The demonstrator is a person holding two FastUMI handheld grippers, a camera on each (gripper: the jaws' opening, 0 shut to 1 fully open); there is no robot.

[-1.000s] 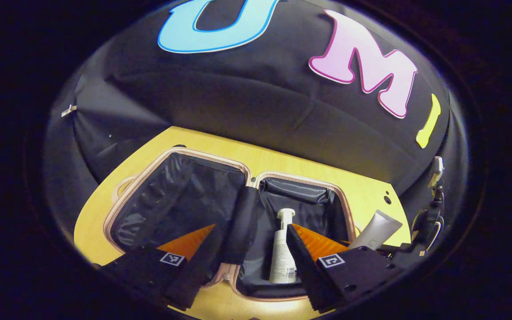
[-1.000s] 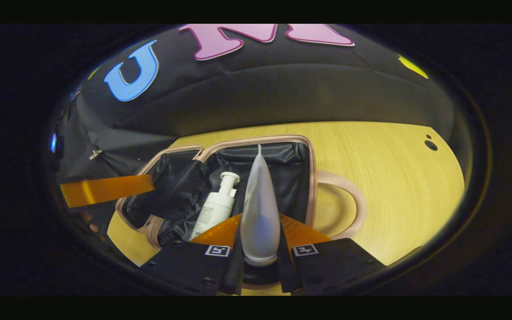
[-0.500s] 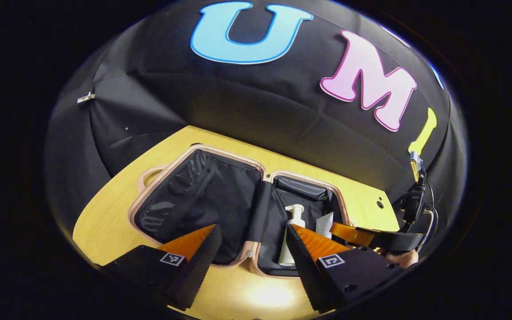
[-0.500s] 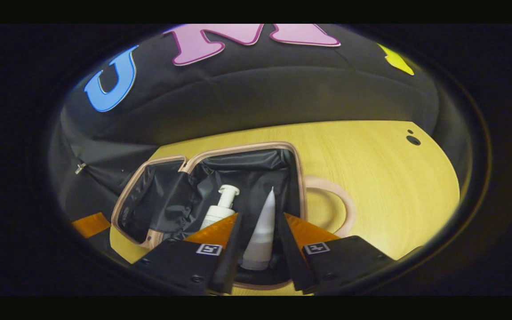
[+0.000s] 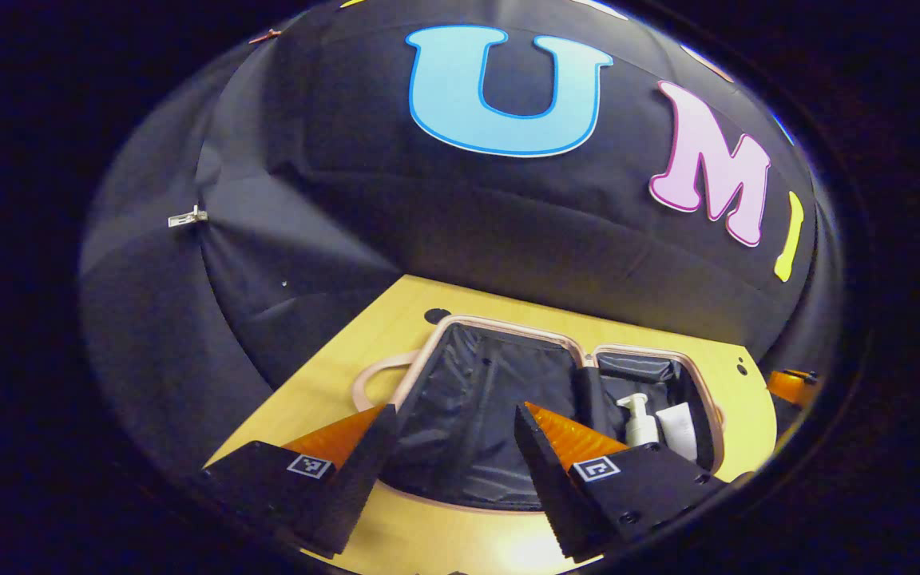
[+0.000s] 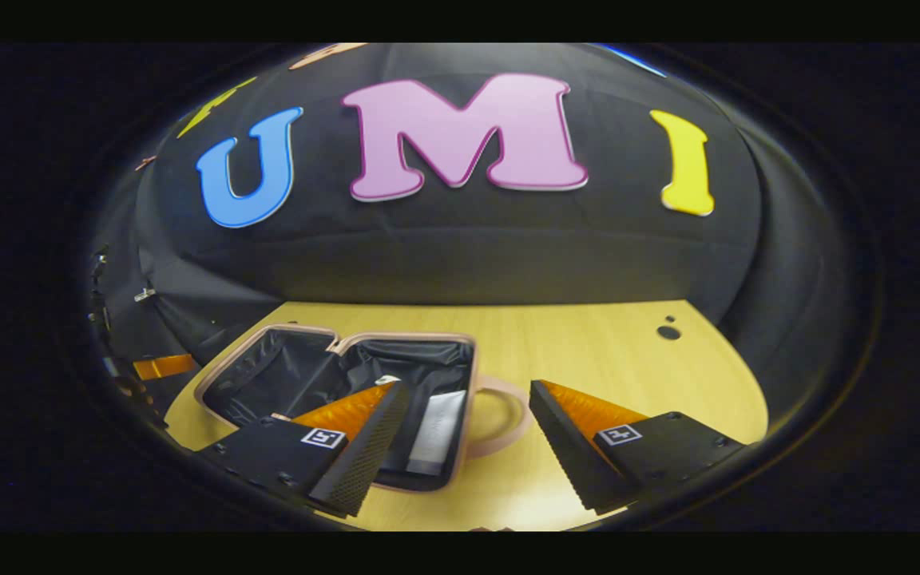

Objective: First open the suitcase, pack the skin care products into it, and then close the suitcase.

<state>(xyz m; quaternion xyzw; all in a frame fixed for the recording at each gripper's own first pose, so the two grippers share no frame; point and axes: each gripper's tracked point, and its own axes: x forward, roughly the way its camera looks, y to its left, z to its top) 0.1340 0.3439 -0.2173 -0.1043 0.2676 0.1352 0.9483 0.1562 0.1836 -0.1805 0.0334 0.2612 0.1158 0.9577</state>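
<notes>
**Lying open on the table, the suitcase holds both products**

Looking from your left gripper (image 5: 450, 457), you see the wooden table (image 5: 332, 375) with the suitcase (image 5: 500, 331) spread flat on it, both dark-lined halves facing up. Take the suitcase as your landmark. Its left half lies bare beyond your left fingers. In its right half, the pump bottle (image 5: 640, 422) and the tube (image 5: 677, 431) lie side by side, the tube on the side farther from the hinge. A pale handle loop (image 5: 372, 382) sticks out from the suitcase's left edge onto the table.

Your left gripper hangs above the suitcase's near edge, fingers spread wide, nothing between them.

From your right gripper (image 6: 468, 435), the suitcase (image 6: 284, 339) sits to the lower left, with the tube (image 6: 438, 431) against its right wall and another handle loop (image 6: 512, 411) just outside that wall. Your right gripper is also spread wide and carries nothing, over the suitcase's right edge and the bare table (image 6: 604, 351) beside it.
</notes>
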